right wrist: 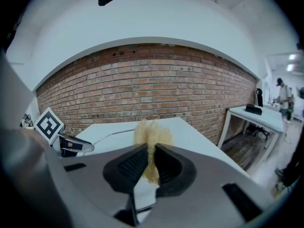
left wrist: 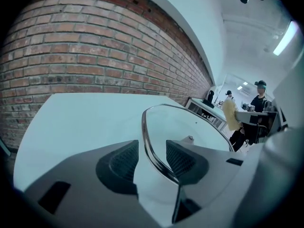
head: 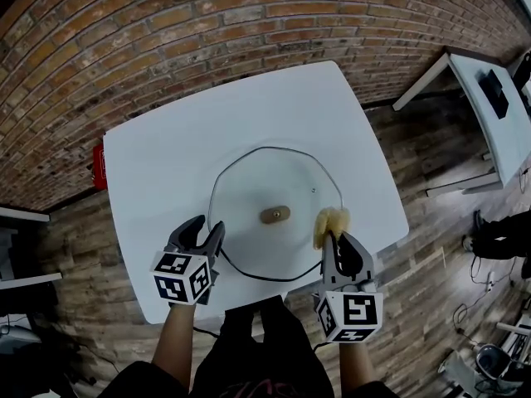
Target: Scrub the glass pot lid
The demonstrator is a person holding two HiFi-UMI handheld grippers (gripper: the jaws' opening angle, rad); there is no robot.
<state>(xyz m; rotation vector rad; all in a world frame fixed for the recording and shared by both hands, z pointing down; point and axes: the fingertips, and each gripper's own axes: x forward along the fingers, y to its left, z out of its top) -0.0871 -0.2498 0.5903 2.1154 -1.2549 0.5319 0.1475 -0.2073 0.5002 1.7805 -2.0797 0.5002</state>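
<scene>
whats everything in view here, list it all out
table: 1, white, centre of view
glass pot lid: 1, clear with a brown knob, lying on the table
sponge: 1, yellow, gripped at the lid's right edge
brick wall: 1, red-brown, behind the table
side desk: 1, white, far right
red object: 1, red, at the table's left edge, cannot identify
left tongs: 1, grey, open, lid's rim between the jaws
right tongs: 1, grey, shut on the sponge

No legible txt, brands or nos. anywhere. Only b/w square markers on left cube (head: 182, 277) & right cube (head: 349, 314), behind the jaws.
</scene>
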